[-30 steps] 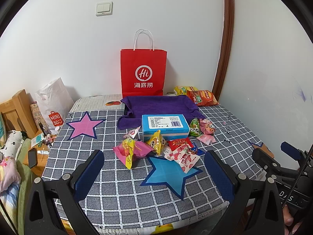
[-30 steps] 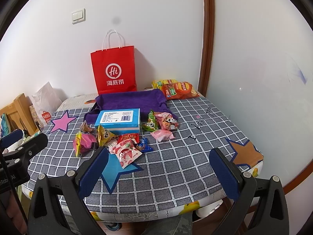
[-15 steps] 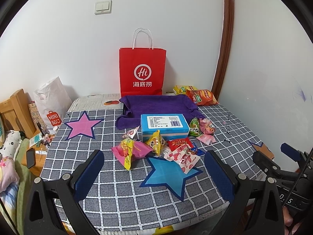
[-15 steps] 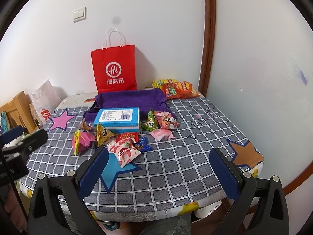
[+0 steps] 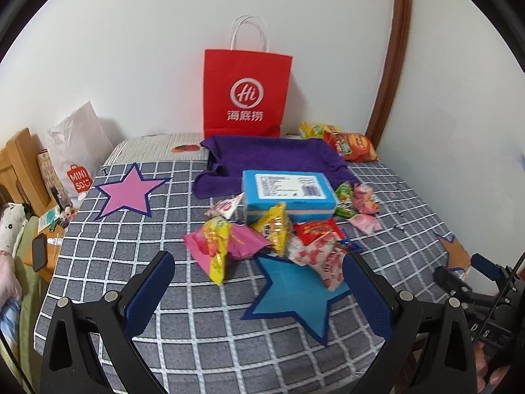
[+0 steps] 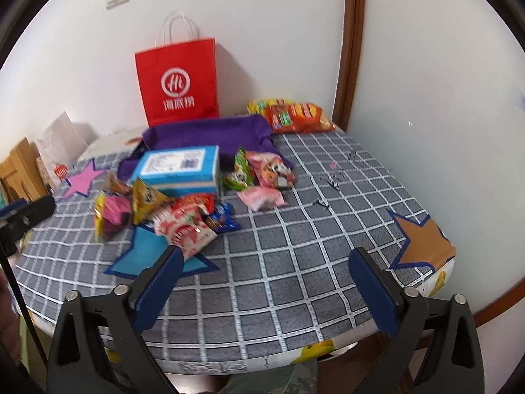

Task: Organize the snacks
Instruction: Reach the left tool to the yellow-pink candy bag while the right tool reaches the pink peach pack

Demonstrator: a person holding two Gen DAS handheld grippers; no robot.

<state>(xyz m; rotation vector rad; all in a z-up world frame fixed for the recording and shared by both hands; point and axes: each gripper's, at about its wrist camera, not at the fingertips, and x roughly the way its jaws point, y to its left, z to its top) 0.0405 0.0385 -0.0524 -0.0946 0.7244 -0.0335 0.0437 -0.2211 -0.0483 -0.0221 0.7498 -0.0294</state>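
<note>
Several snack packets lie heaped mid-table around a blue box (image 5: pixel 288 193) (image 6: pixel 178 169): a pink-yellow pack (image 5: pixel 223 243), a yellow pack (image 5: pixel 274 226), a red pack (image 5: pixel 315 229), a strawberry pack (image 6: pixel 185 229), green (image 6: pixel 241 172) and pink packs (image 6: pixel 262 197). My left gripper (image 5: pixel 259 289) is open and empty above the near table edge, before the blue star (image 5: pixel 292 295). My right gripper (image 6: pixel 265 282) is open and empty over the near right part of the table.
A red paper bag (image 5: pixel 246 95) stands at the back wall behind a purple cloth (image 5: pixel 272 157). Orange chip bags (image 6: pixel 295 116) lie at the back right. Pink (image 5: pixel 126 190) and orange stars (image 6: pixel 423 243) mark the grey checked tablecloth (image 6: pixel 295 262). A white Miniso bag (image 5: pixel 78 151) sits left.
Both grippers have moved forward toward the table; the snack heap looks nearer and larger. Both stay open and empty.
</note>
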